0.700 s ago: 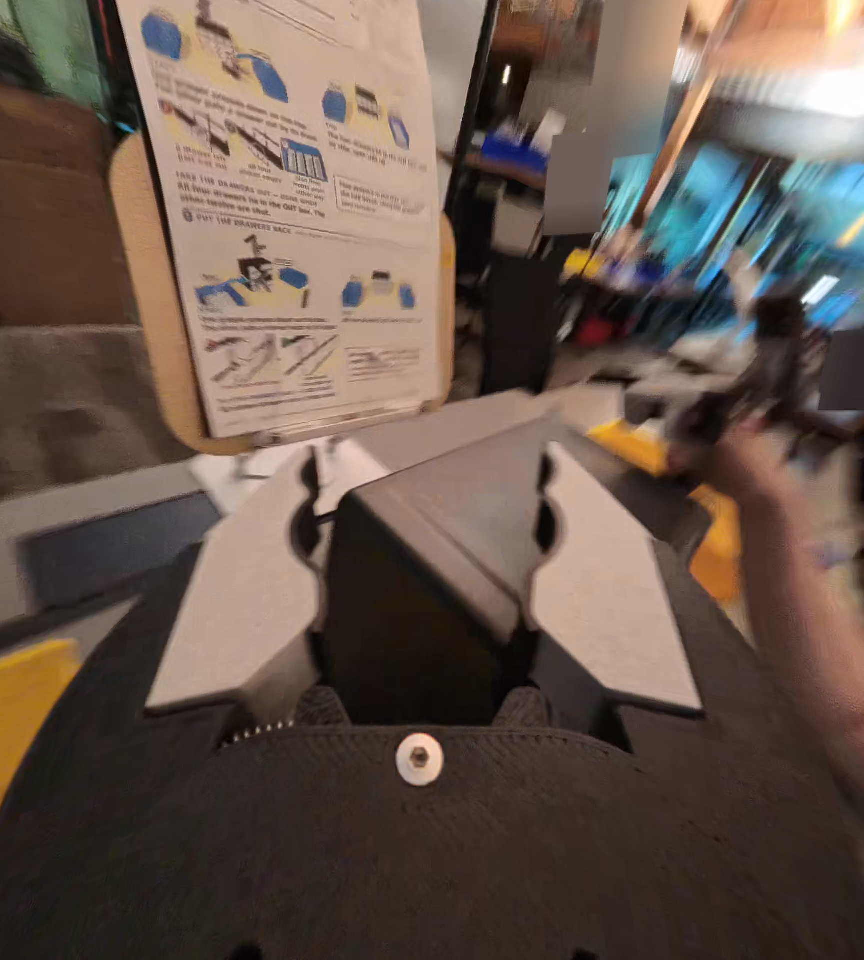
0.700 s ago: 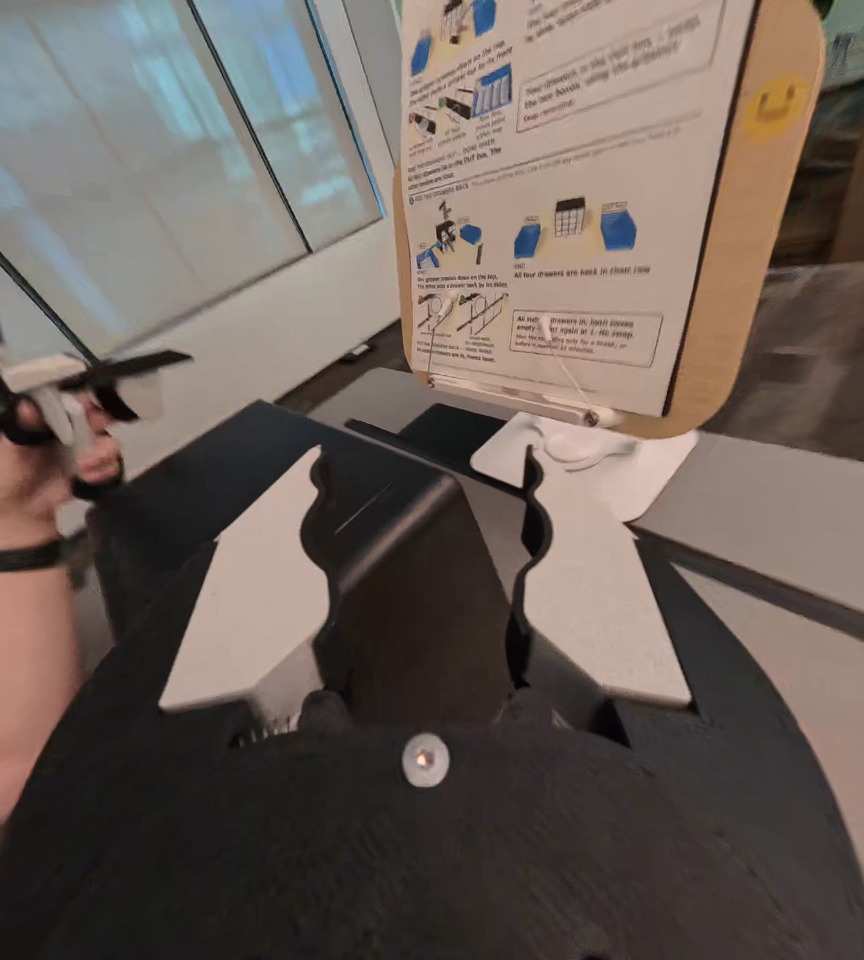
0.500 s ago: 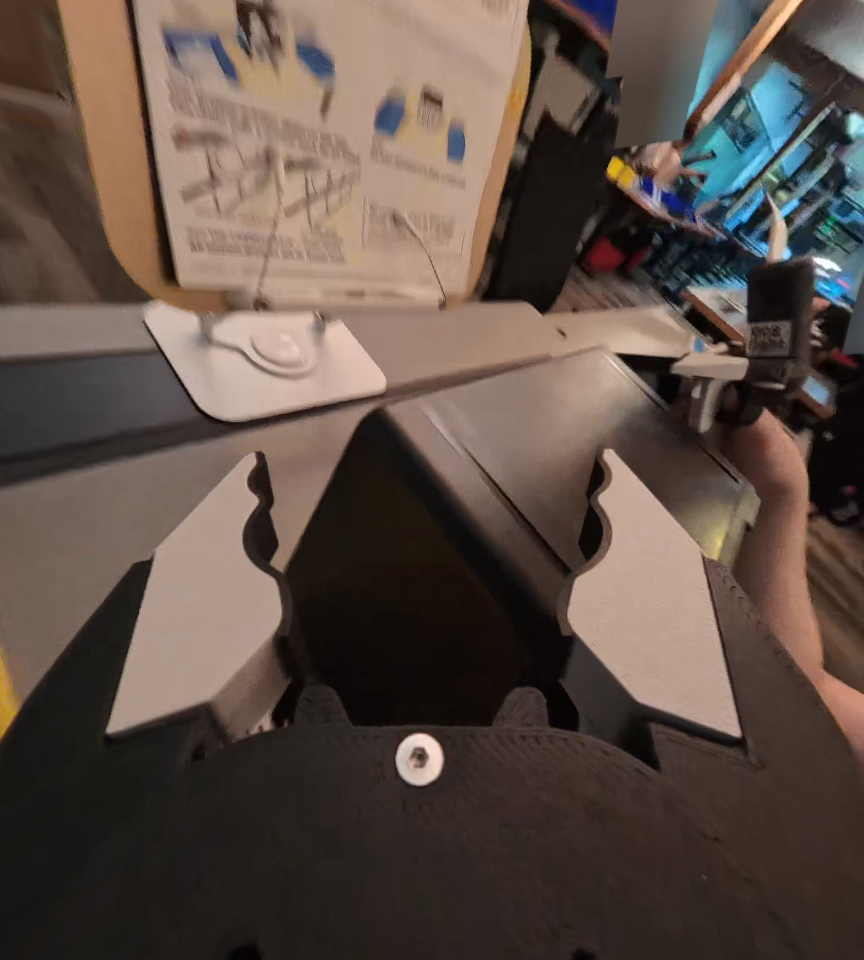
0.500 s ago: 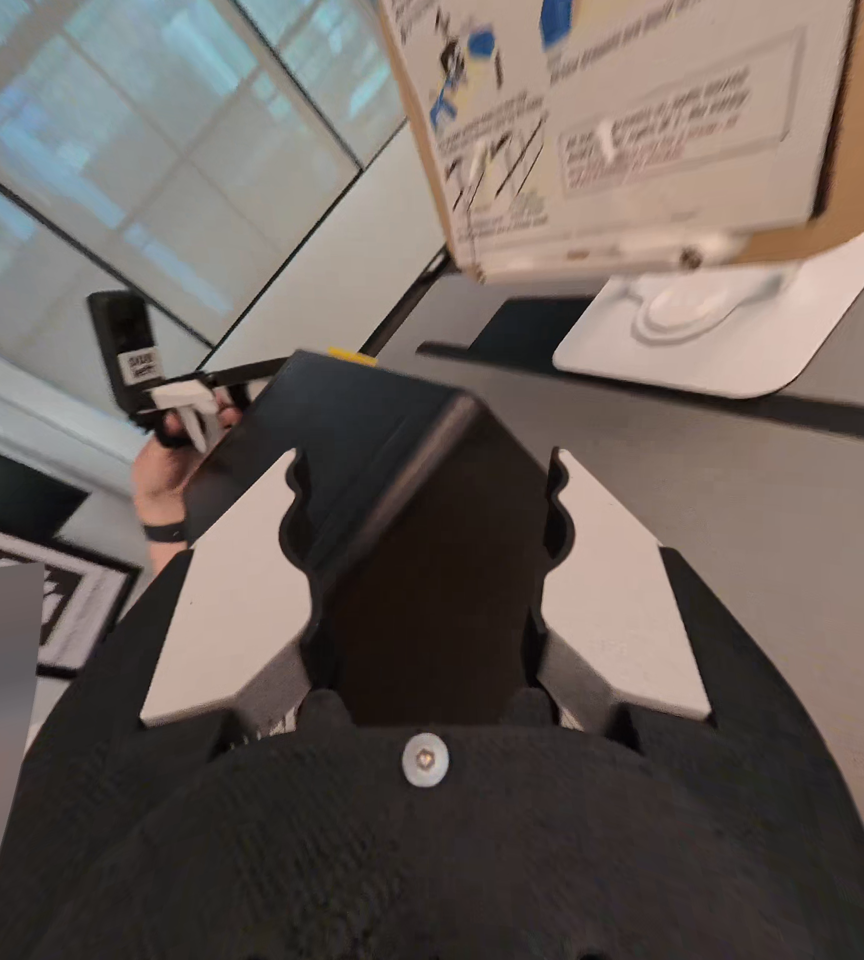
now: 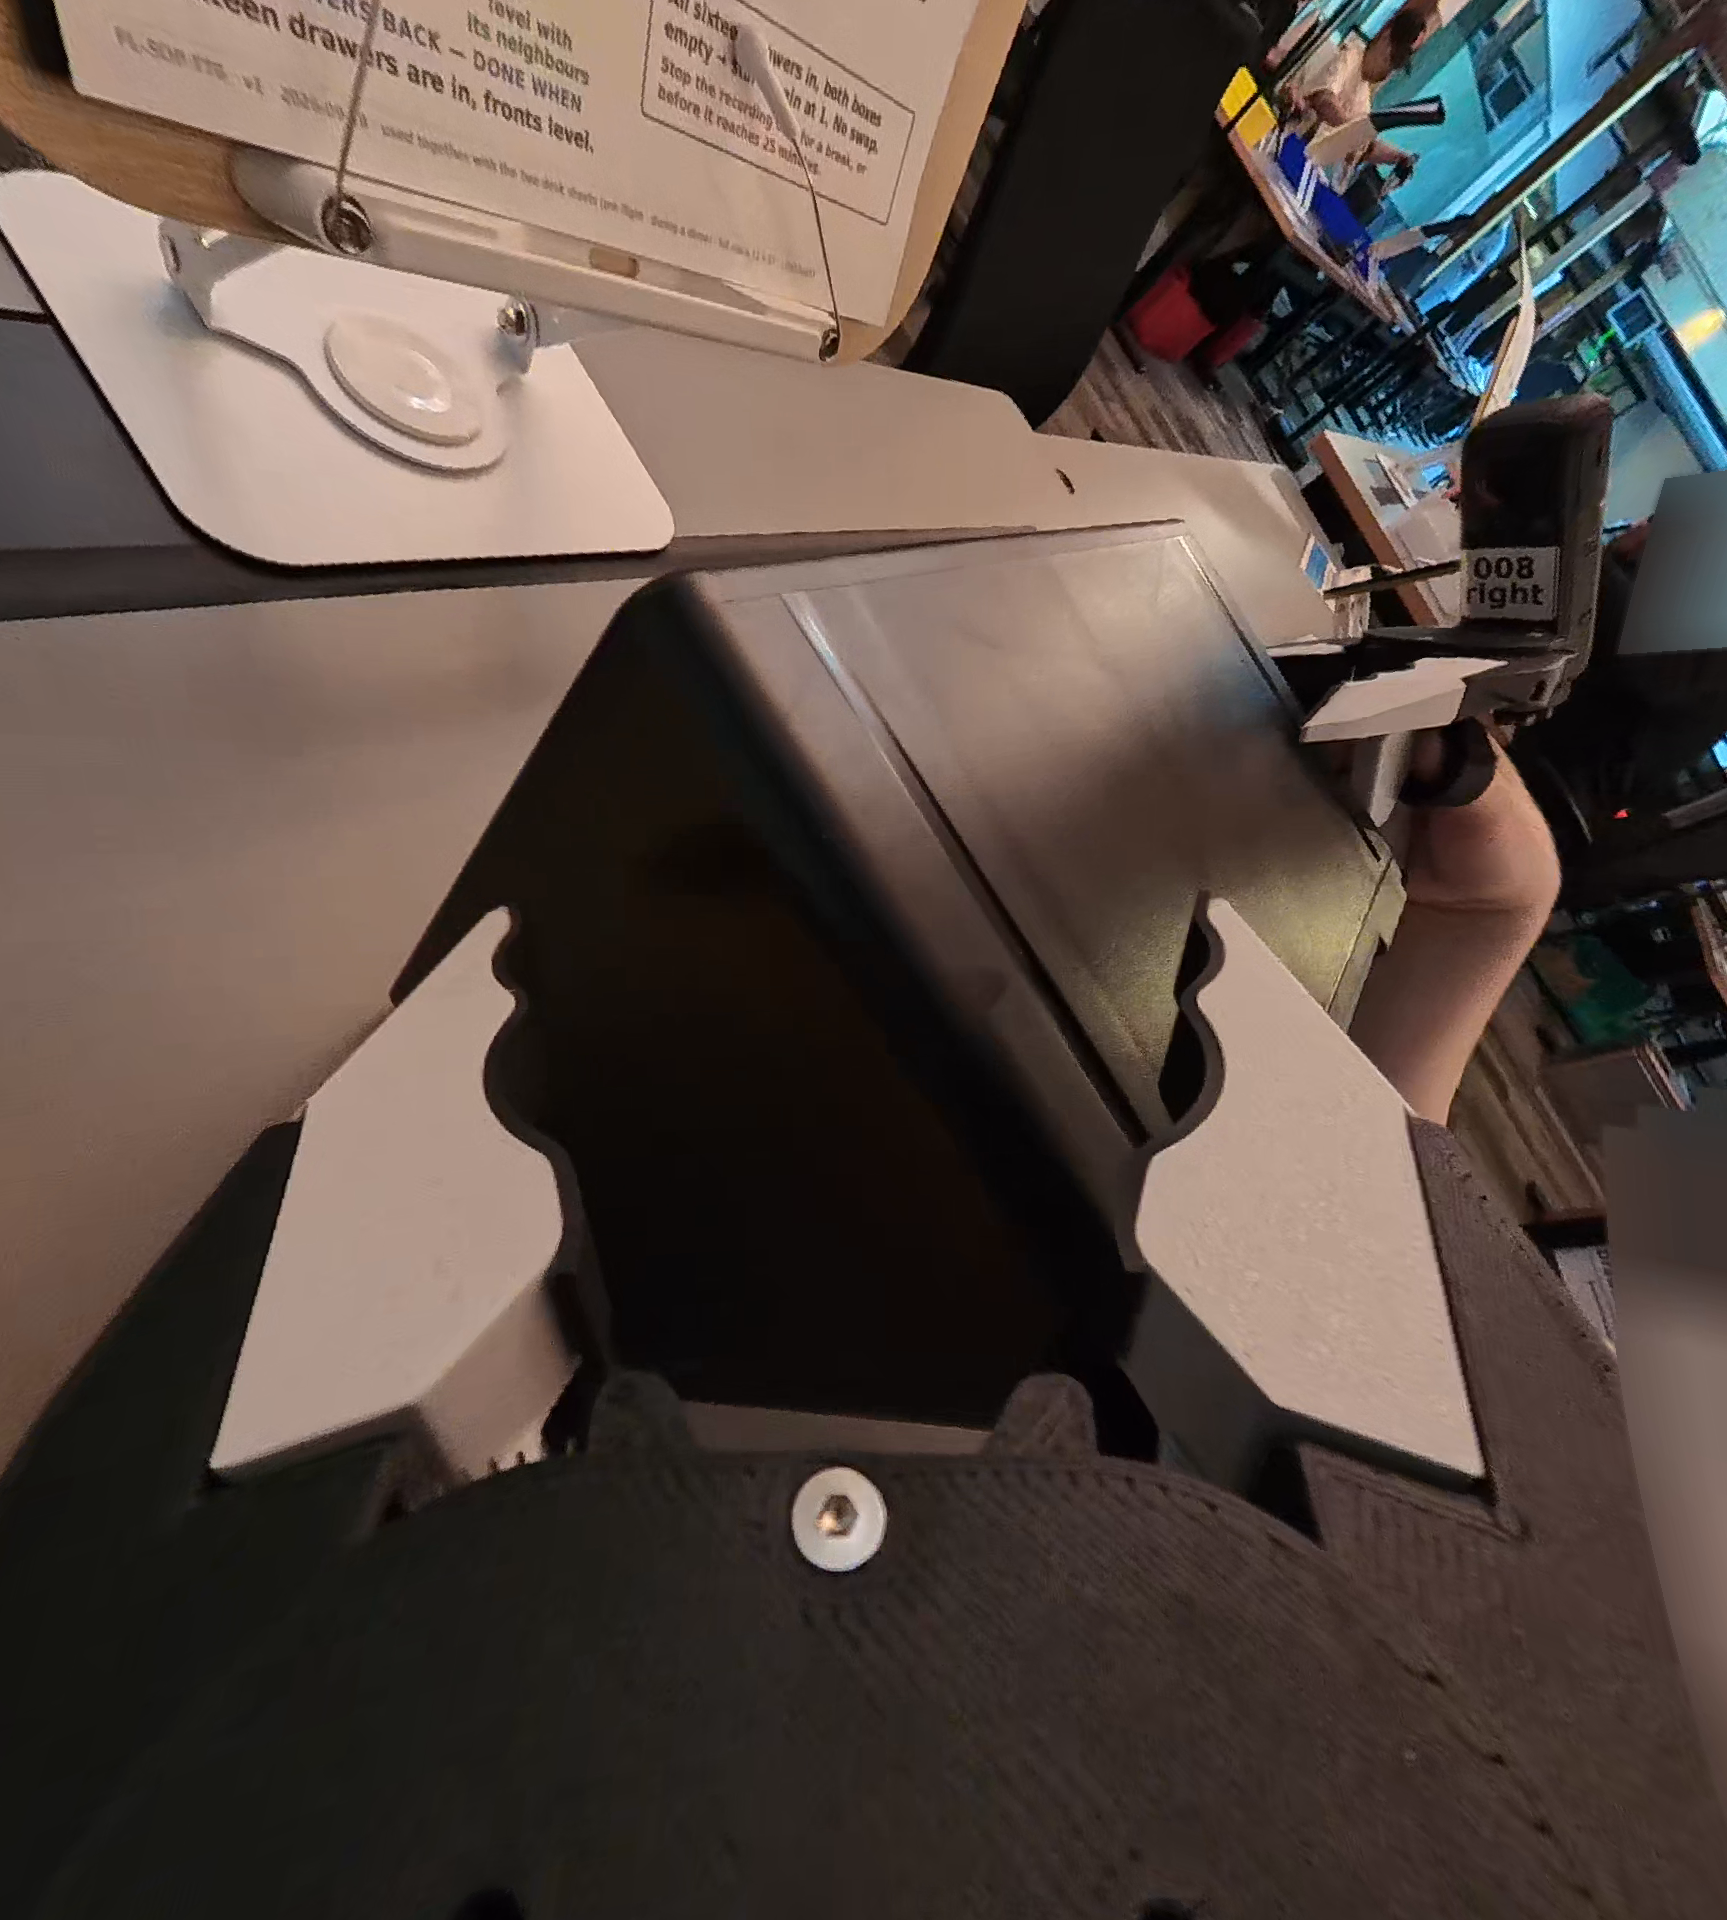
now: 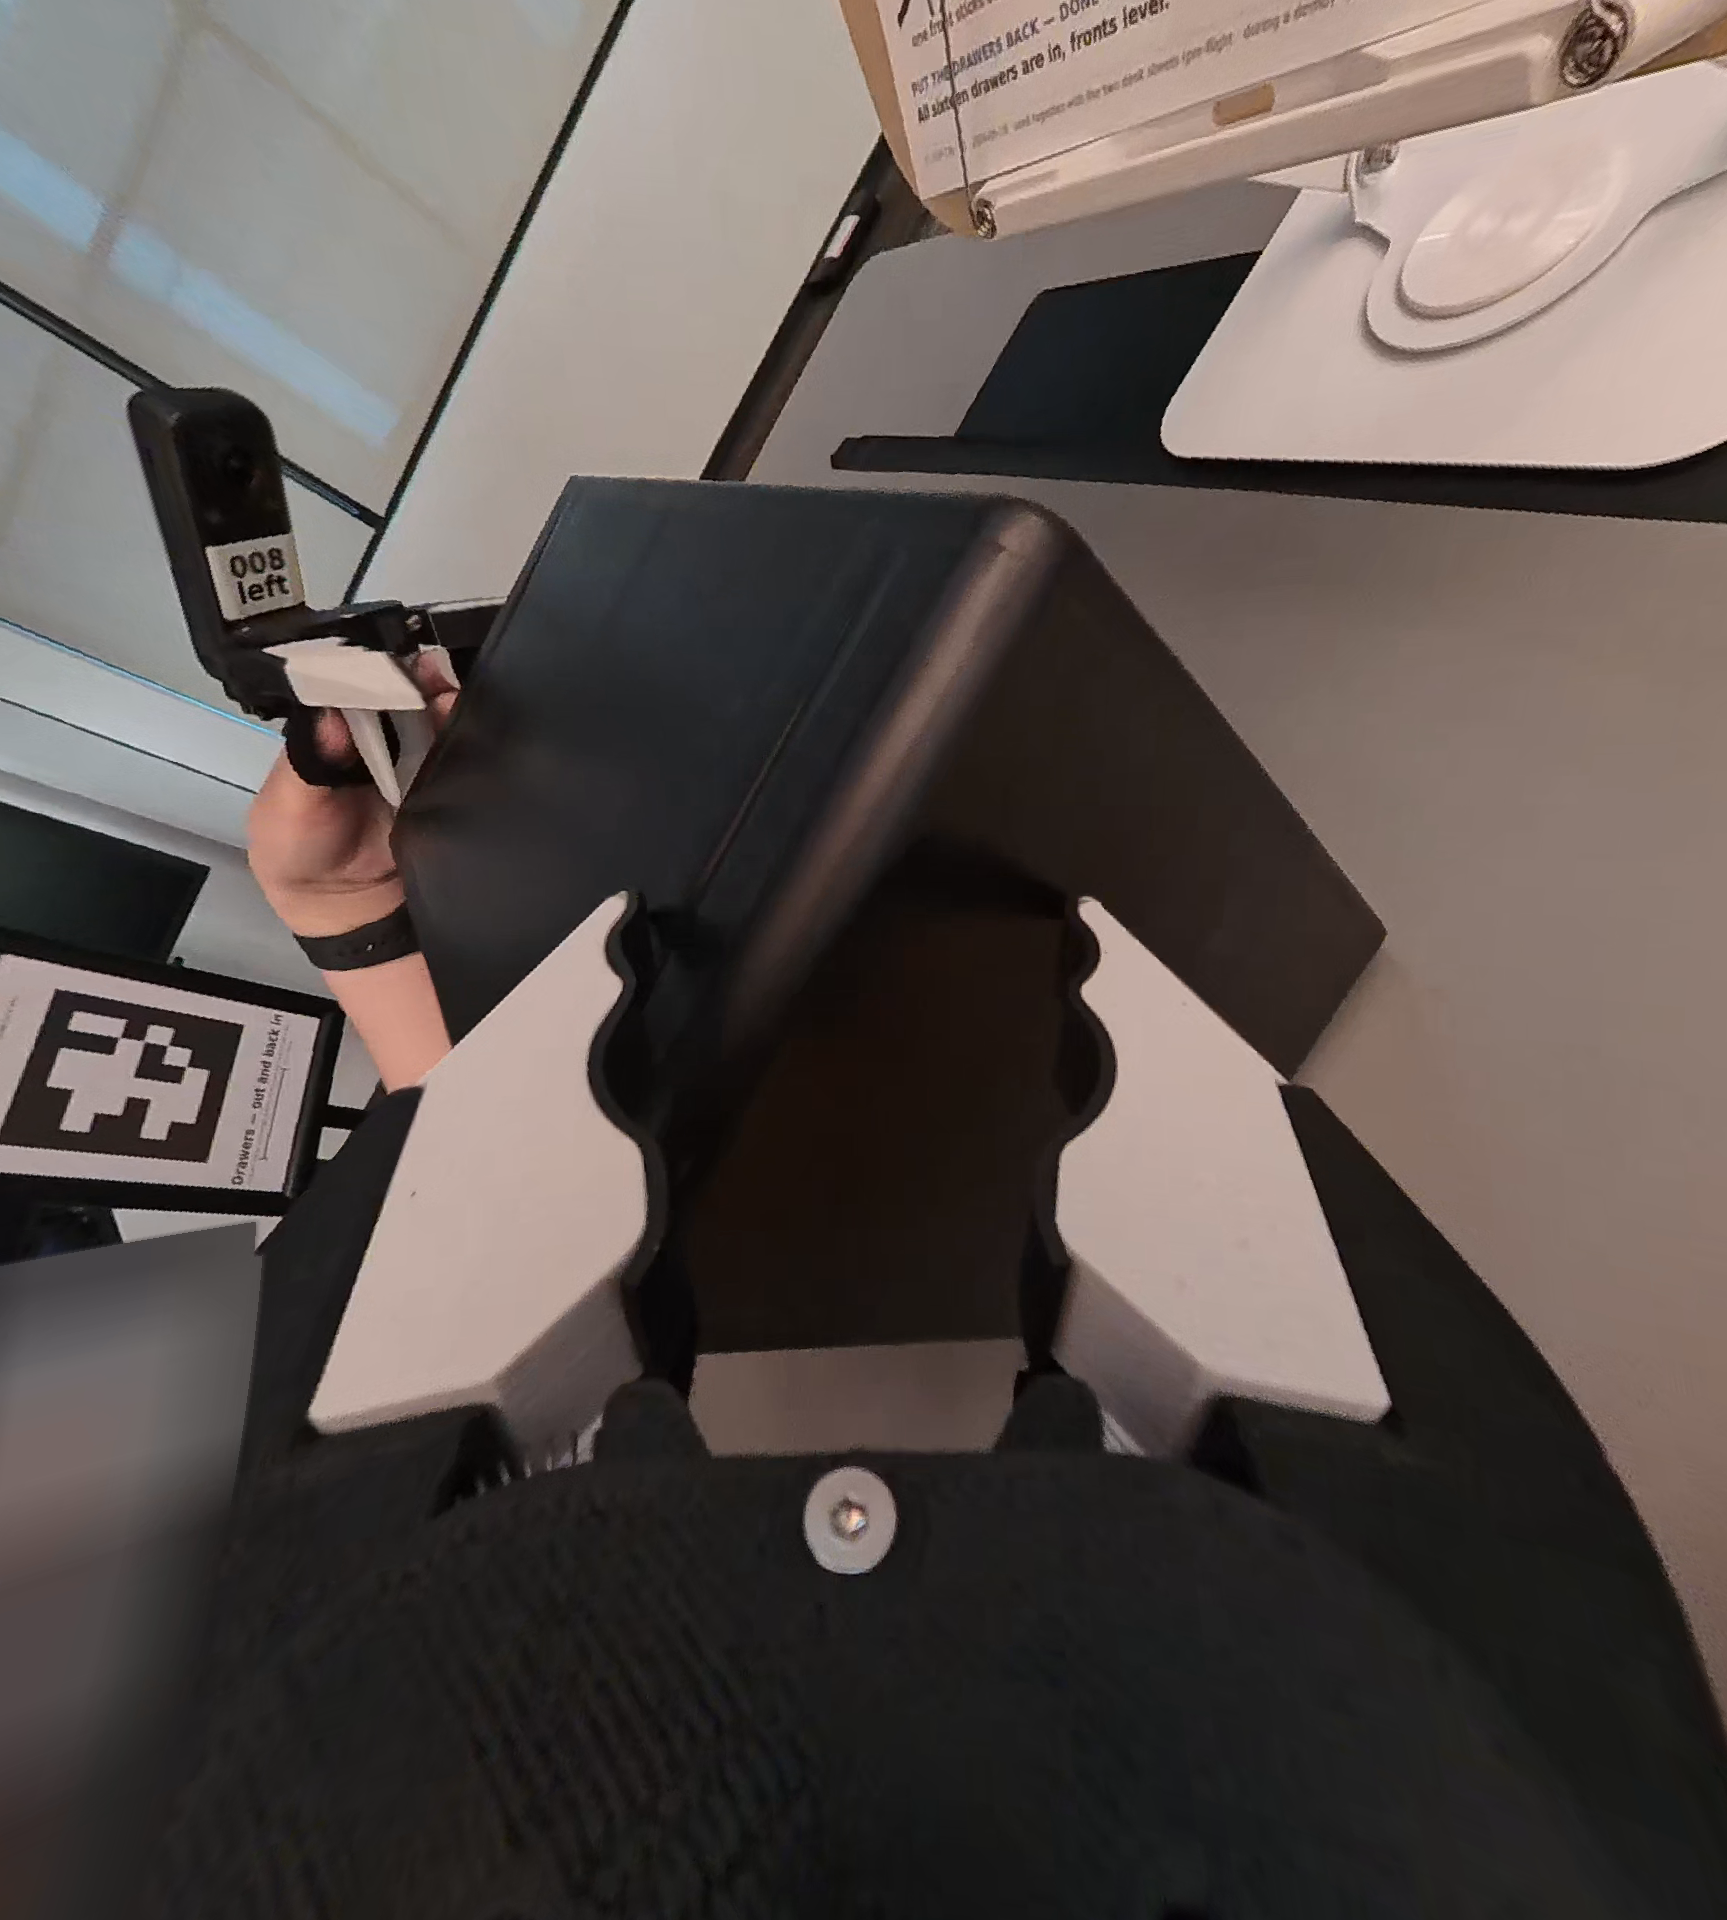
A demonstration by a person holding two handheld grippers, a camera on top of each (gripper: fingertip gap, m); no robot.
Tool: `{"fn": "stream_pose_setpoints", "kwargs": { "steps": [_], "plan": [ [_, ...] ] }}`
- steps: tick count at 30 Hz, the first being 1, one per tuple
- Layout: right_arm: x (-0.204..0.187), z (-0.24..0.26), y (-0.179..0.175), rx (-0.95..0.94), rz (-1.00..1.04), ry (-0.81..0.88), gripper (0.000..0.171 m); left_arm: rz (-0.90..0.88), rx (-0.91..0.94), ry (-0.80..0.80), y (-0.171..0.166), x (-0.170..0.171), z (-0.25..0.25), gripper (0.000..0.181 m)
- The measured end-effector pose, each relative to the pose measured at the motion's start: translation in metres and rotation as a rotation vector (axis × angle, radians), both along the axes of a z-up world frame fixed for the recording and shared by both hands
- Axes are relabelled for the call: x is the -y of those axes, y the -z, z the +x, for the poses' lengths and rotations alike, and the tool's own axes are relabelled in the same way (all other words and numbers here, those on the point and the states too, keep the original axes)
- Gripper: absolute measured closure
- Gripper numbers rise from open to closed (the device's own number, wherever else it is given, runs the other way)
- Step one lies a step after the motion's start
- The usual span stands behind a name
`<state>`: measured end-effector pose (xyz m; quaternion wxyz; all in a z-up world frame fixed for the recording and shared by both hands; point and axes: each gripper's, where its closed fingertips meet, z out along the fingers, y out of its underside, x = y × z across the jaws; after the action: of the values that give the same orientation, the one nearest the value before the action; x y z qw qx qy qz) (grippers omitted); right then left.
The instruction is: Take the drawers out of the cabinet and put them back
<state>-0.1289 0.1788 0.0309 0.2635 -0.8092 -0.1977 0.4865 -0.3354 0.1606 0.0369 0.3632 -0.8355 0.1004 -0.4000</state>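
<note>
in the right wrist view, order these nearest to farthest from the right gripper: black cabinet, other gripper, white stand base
1. black cabinet: between the fingers of the right gripper, centre.
2. left gripper: at the cabinet's far end, upper left.
3. white stand base: on the table behind the cabinet, upper right.

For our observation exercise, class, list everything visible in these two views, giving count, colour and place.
black rectangular cabinet: one, black, at the table, one end in each gripper
flat grey table: one, grey, beneath everything
wooden instruction board on white base: one, tan and white, behind the cabinet
framed marker sign: one, black-and-white, left of the table
left gripper: one, white fingers, clamping the cabinet
right gripper: one, white fingers, clamping the cabinet
hands: two, bare, holding the grippers
</note>
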Motion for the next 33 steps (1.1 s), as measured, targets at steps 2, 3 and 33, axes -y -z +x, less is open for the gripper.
{"fn": "stream_pose_setpoints", "kwargs": {
  "steps": [2,3,33],
  "plan": [
    [0.0,-0.001,0.0,0.018,0.01,0.012,0.093,-0.009,0.003,0.005,0.0,0.001,0.004,0.061],
    [0.0,-0.001,-0.001,0.024,0.01,0.014,0.094,-0.011,0.012,0.018,-0.001,0.003,0.007,0.065],
    [-0.04,0.017,0.0,0.118,-0.046,0.15,0.091,-0.063,-0.117,-0.067,0.006,-0.034,0.041,0.065]
  ]
}}
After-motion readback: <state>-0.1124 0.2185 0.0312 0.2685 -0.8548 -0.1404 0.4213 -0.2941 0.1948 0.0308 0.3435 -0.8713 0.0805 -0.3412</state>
